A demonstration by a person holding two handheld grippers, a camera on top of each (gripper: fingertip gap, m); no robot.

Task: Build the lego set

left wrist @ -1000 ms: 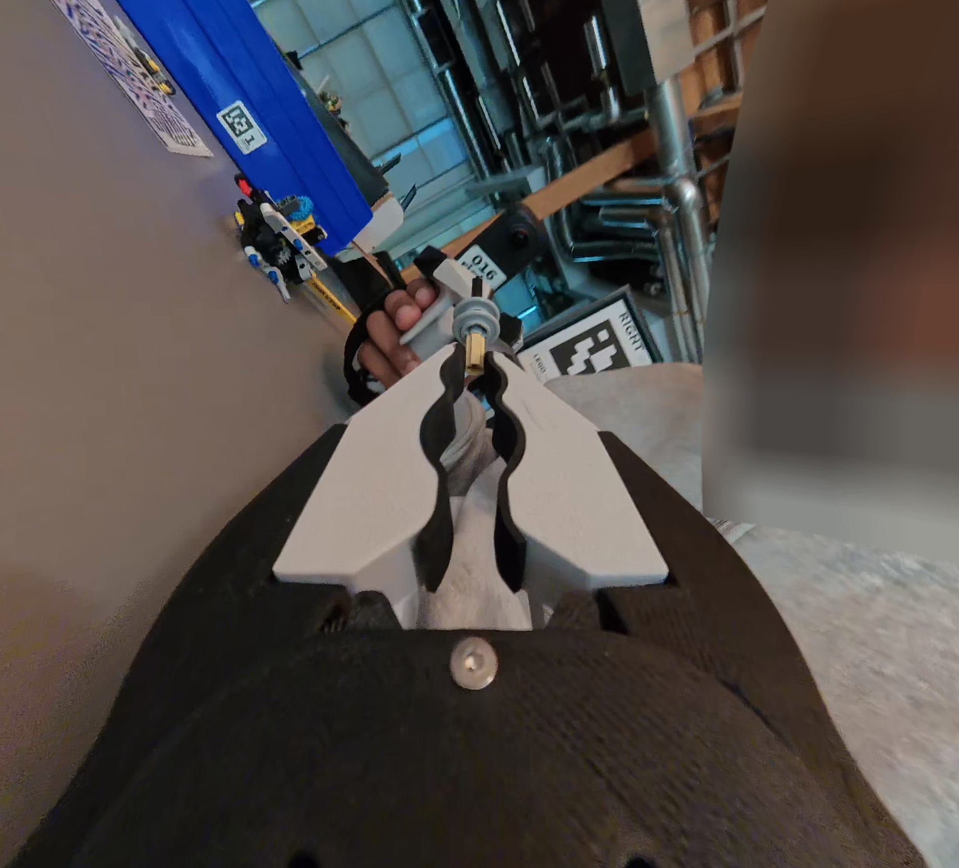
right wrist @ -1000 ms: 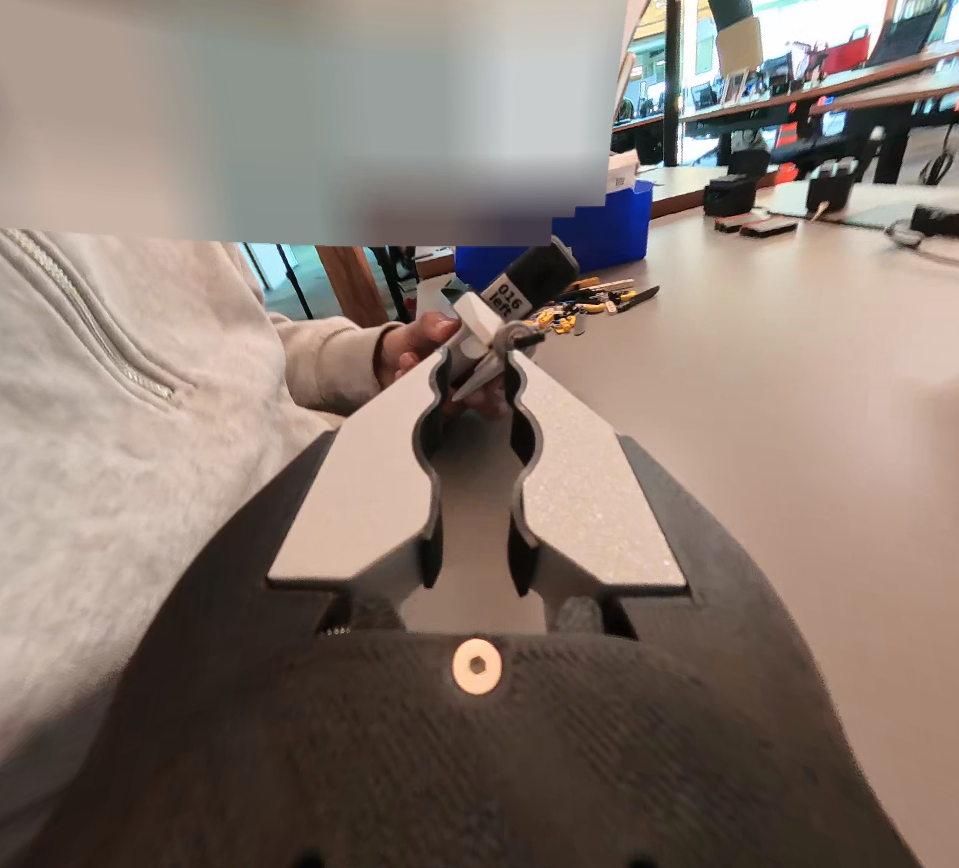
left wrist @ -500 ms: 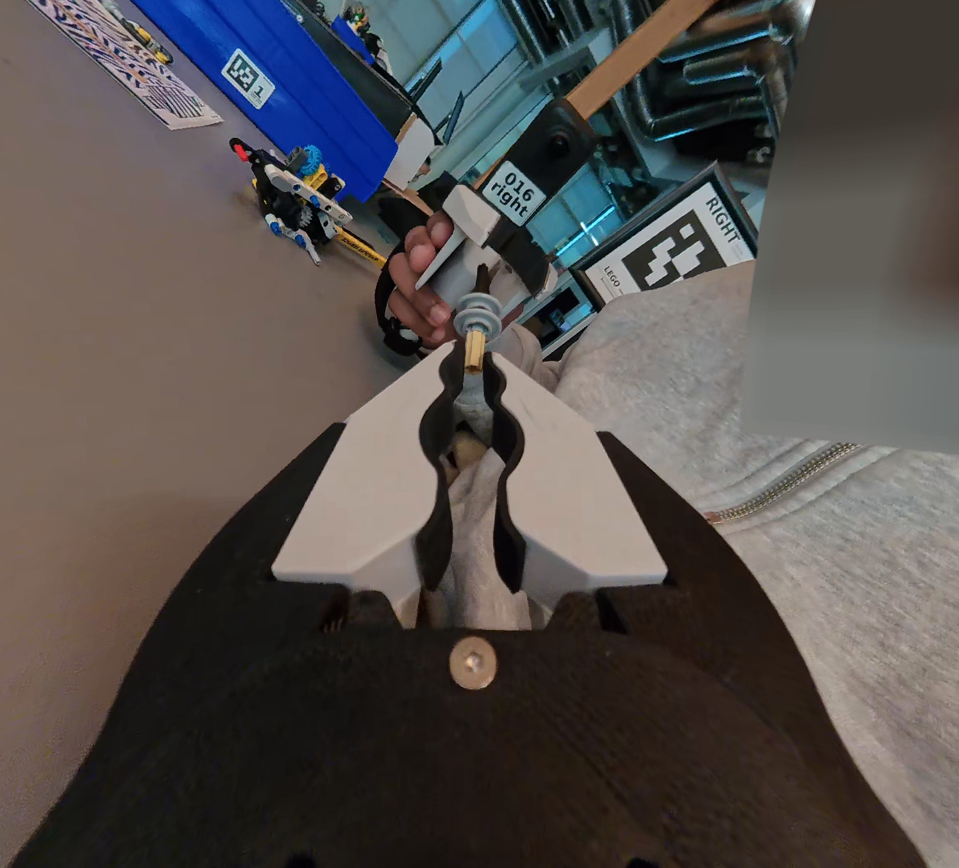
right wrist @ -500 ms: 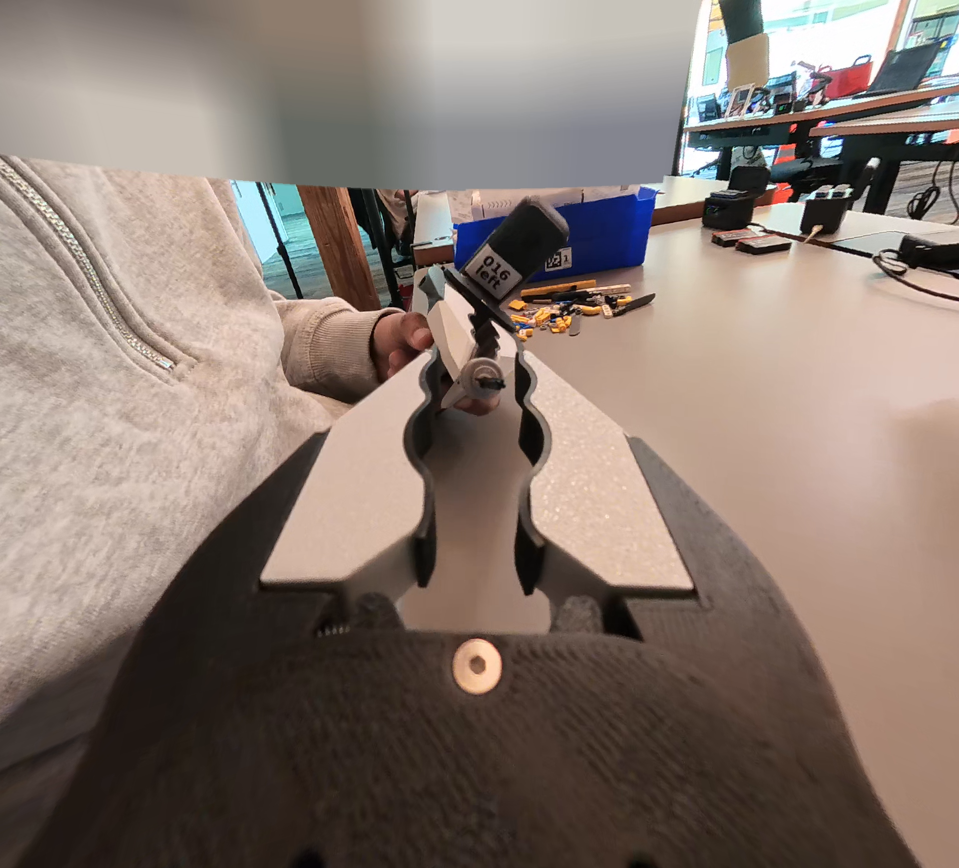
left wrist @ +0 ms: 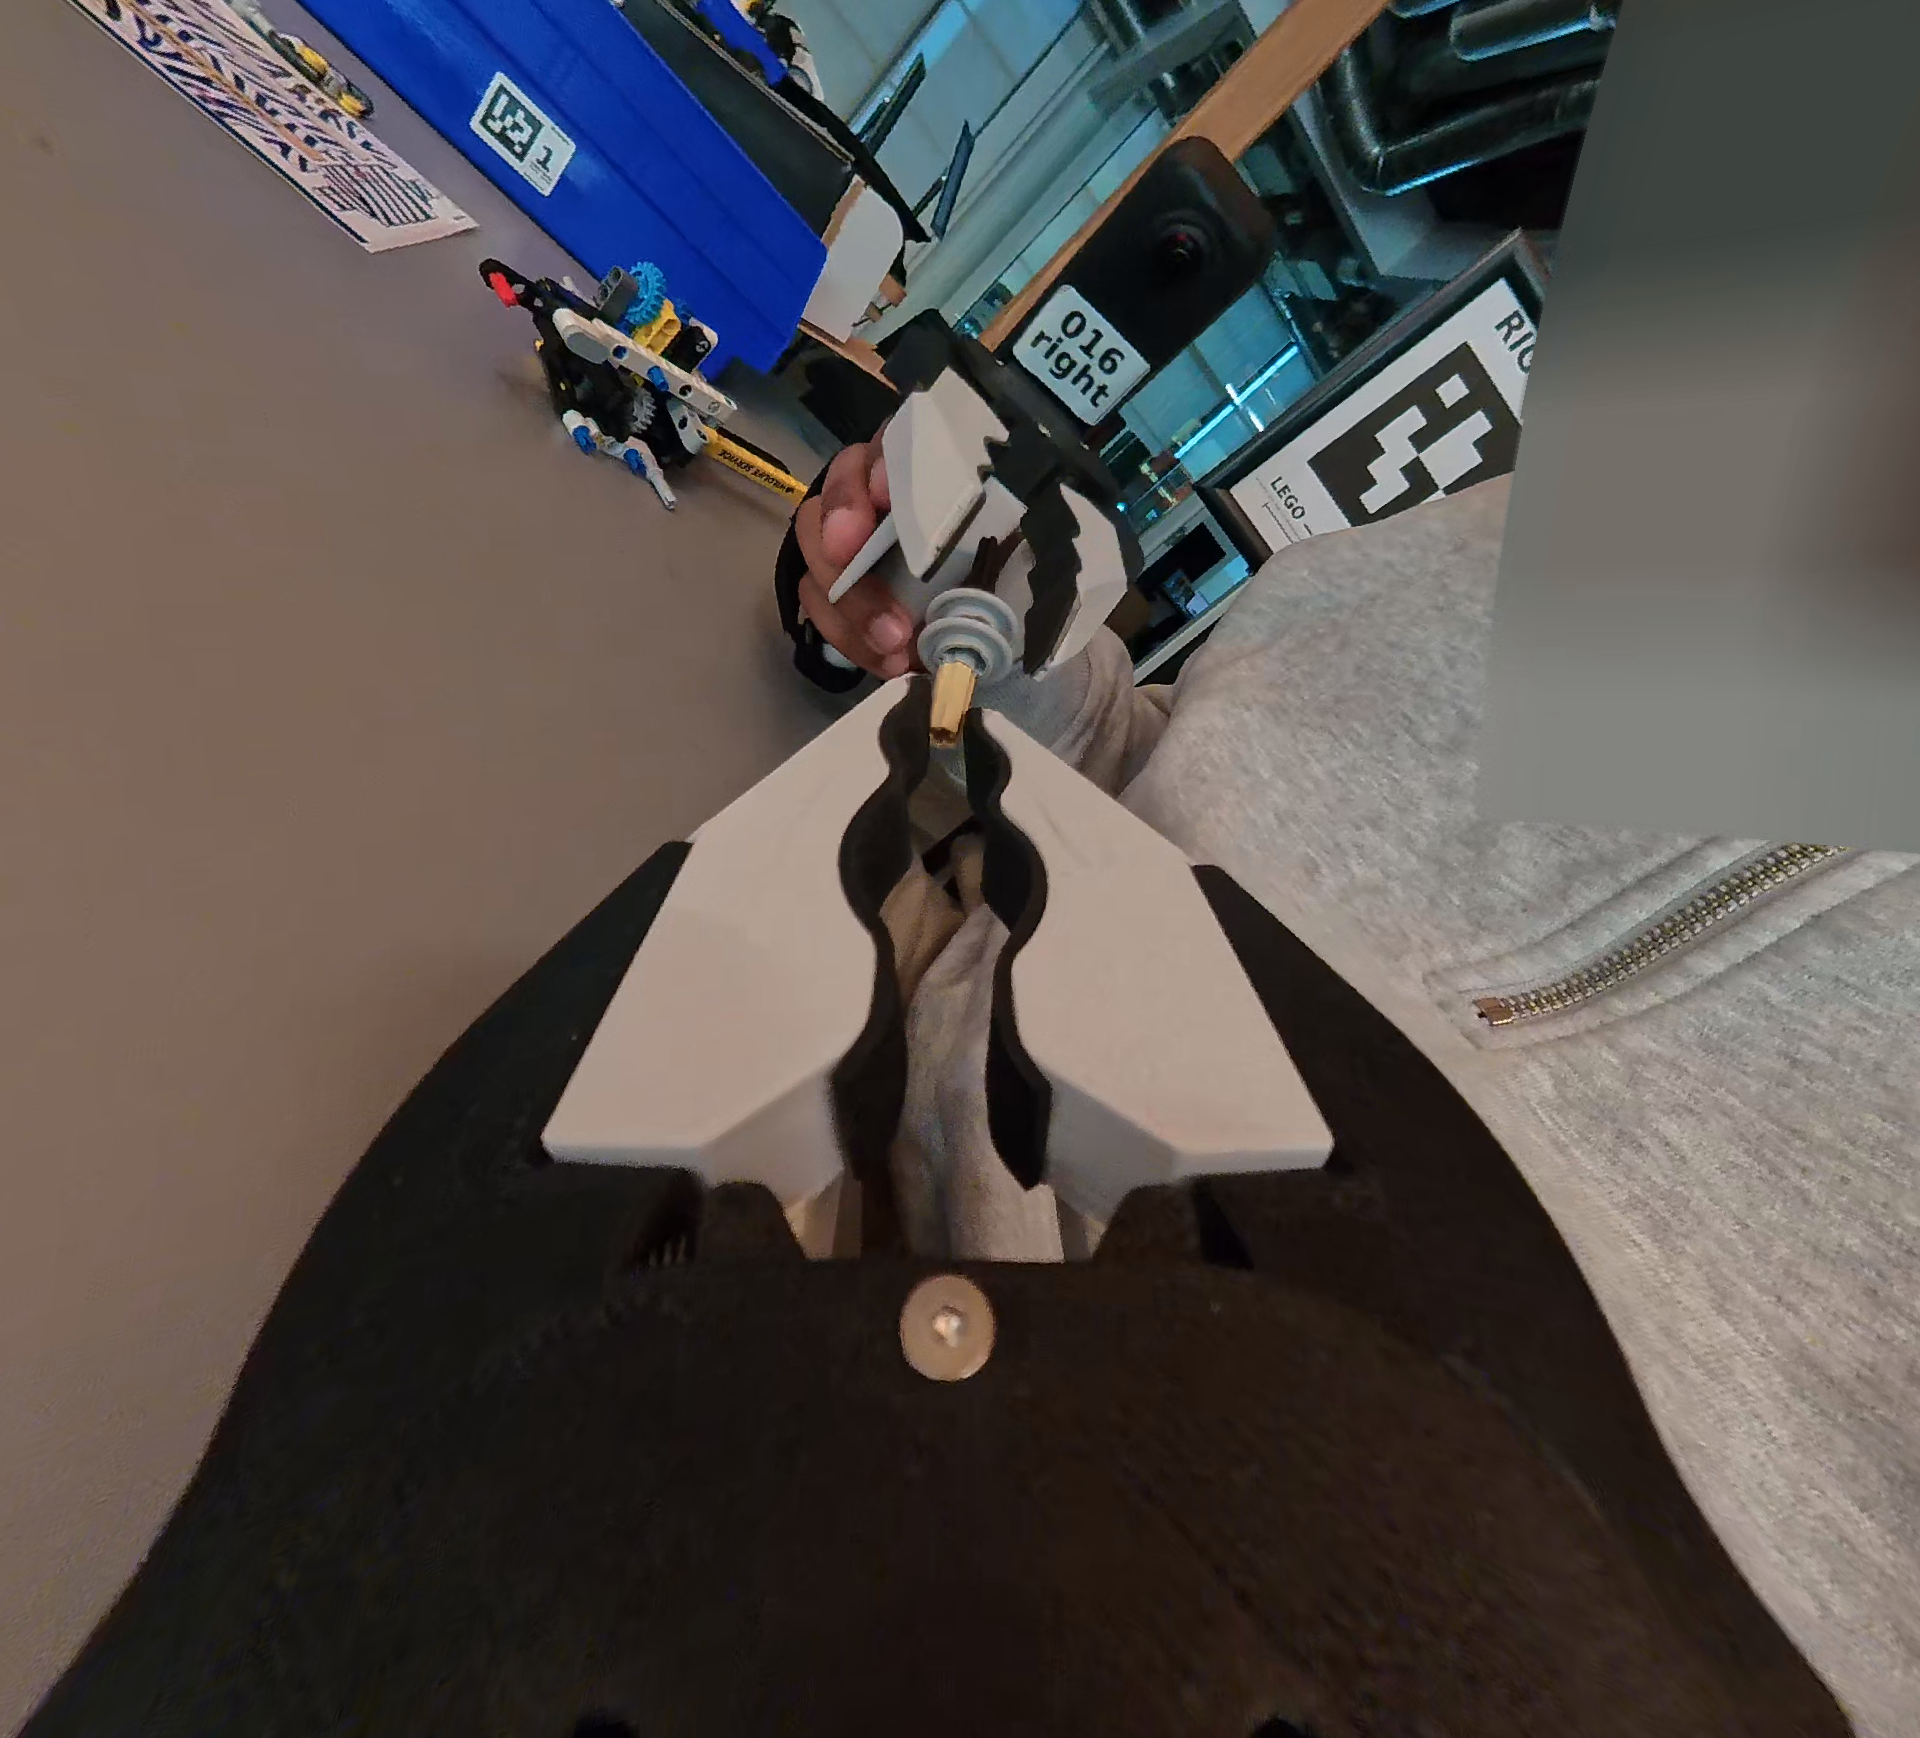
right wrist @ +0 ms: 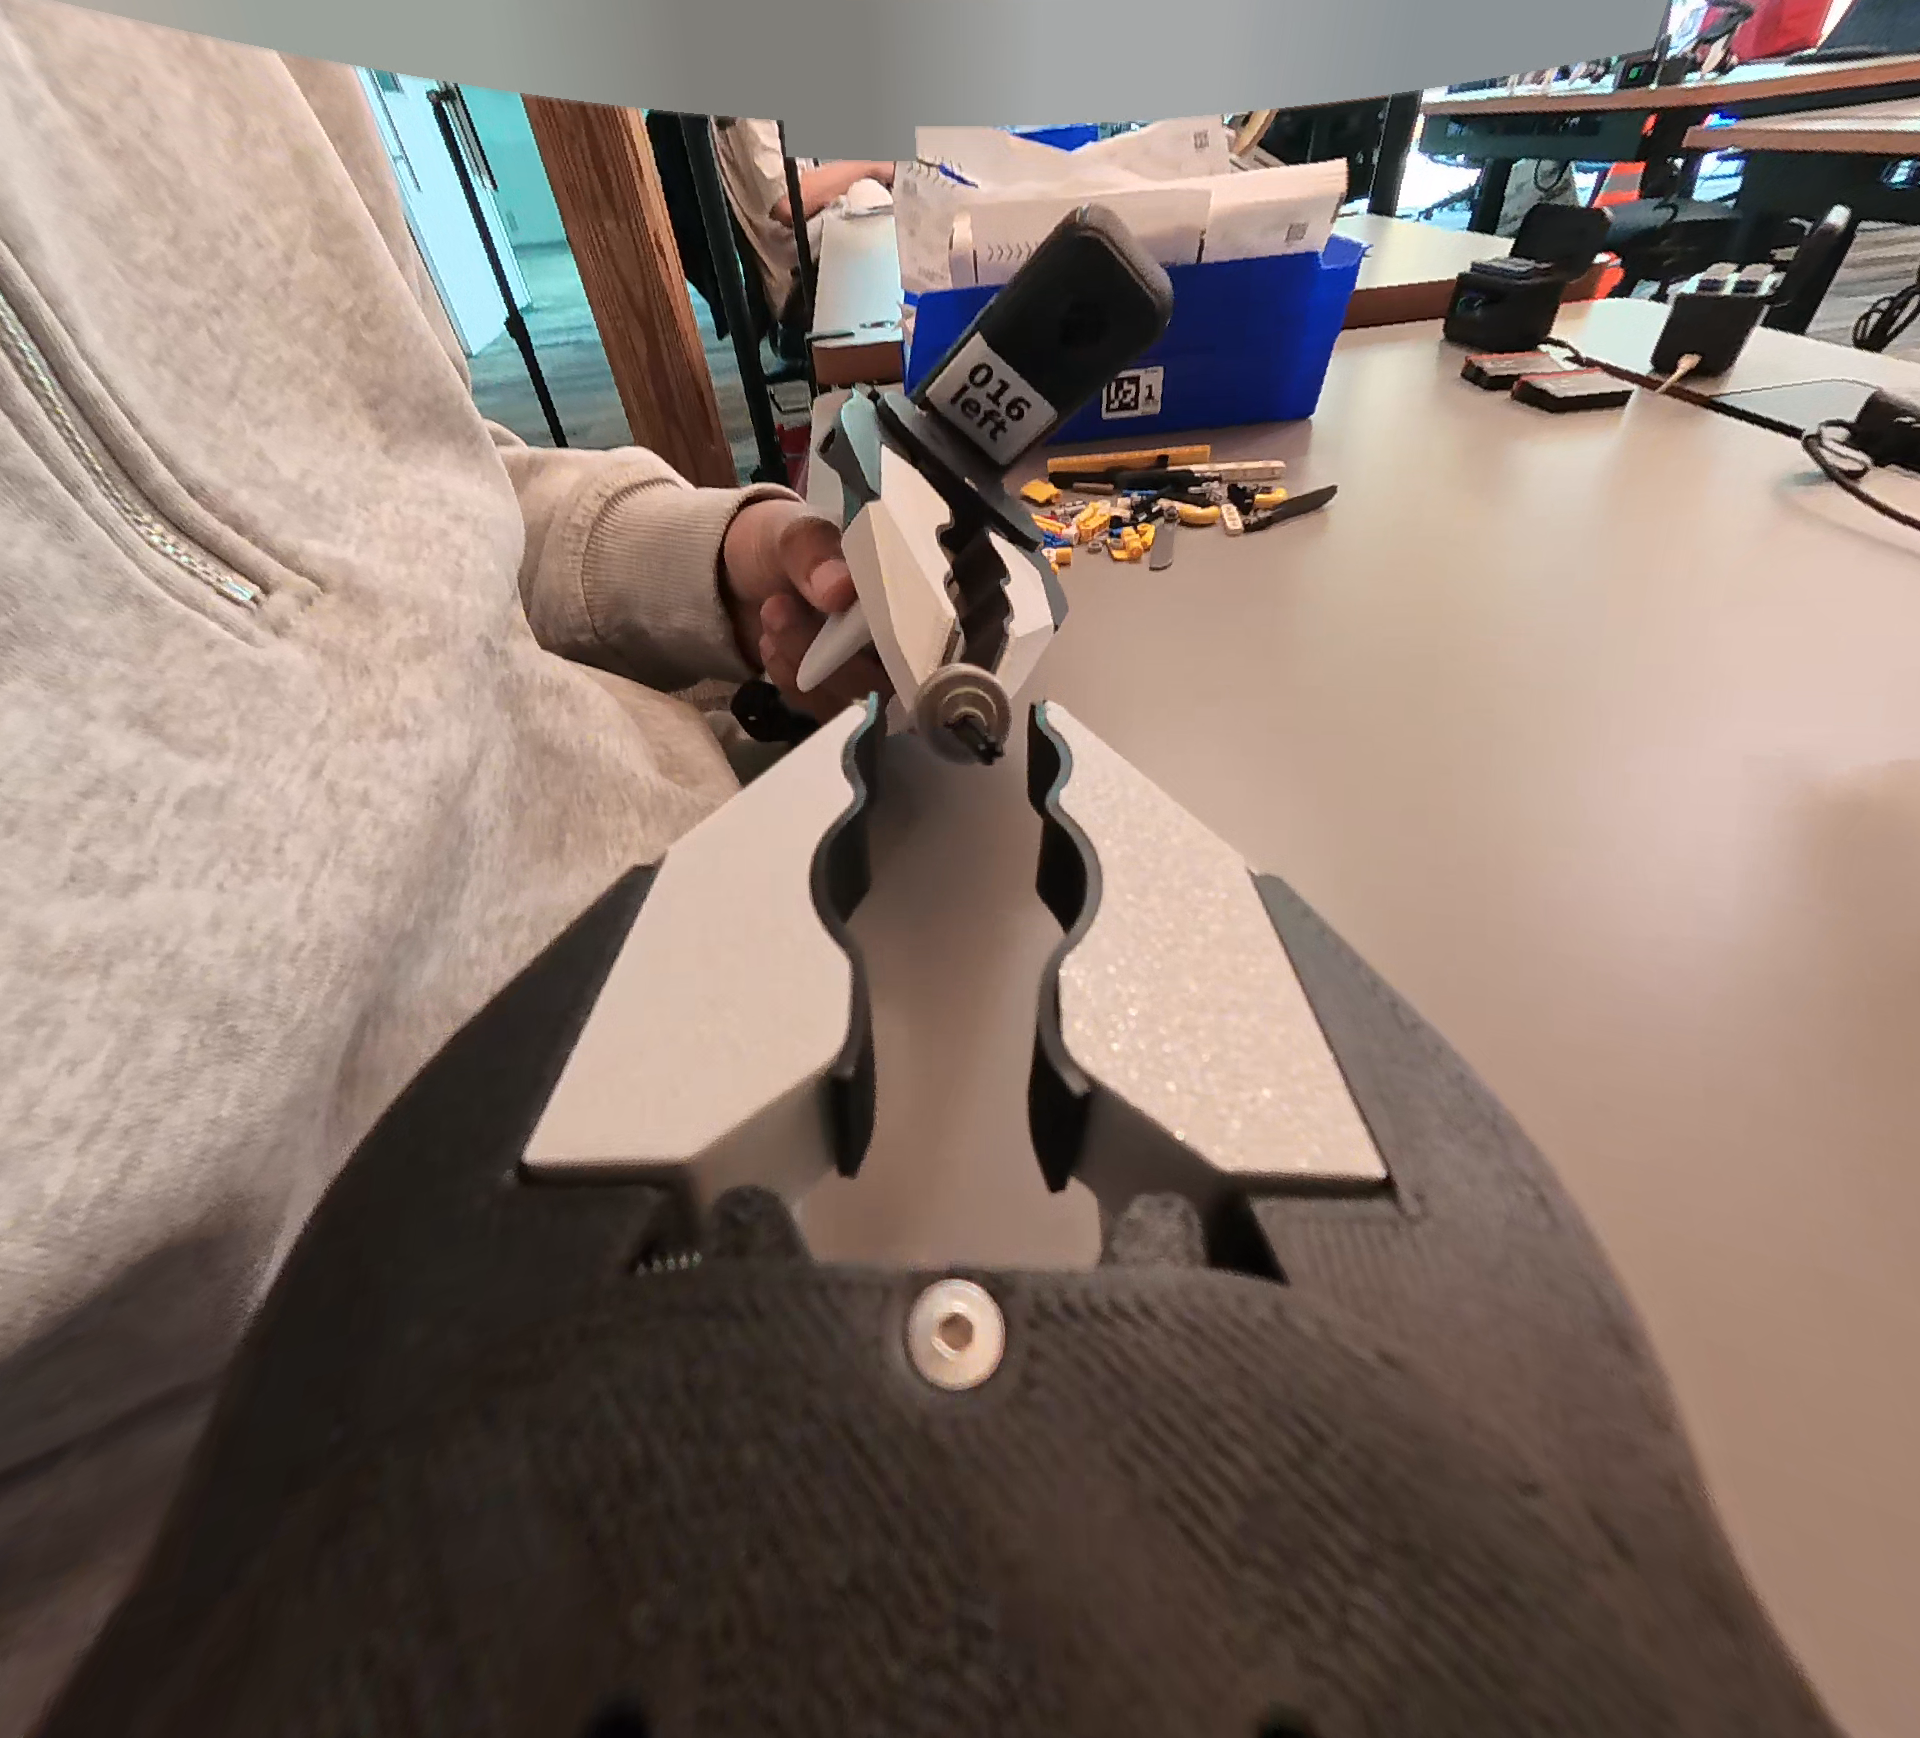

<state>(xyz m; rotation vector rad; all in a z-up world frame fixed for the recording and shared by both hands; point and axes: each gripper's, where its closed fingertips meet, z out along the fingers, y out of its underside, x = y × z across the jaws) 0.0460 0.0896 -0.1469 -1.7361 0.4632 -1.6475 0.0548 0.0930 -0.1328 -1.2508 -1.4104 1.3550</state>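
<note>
The grey table (right wrist: 1507,753) carried a blue bin (right wrist: 1236,338) near its far edge, and a heap of small loose lego pieces (right wrist: 1143,514) lay just in front of the bin. A half-built lego model (left wrist: 623,379) stood beside the bin, and a printed sheet (left wrist: 218,67) lay flat near it. Some black devices (right wrist: 1538,338) and a cable (right wrist: 1860,462) were well apart, at the far right.

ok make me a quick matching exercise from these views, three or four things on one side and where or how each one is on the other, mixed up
Things:
1. left gripper
2. right gripper
3. loose lego pieces
4. half-built model

States or places:
A. scattered on the table in front of the blue bin
B. open, holding nothing
C. standing on the table near the blue bin's corner
D. shut on the tan pin with the grey wheel

Pairs: 1-D, 2-B, 3-A, 4-C
</note>
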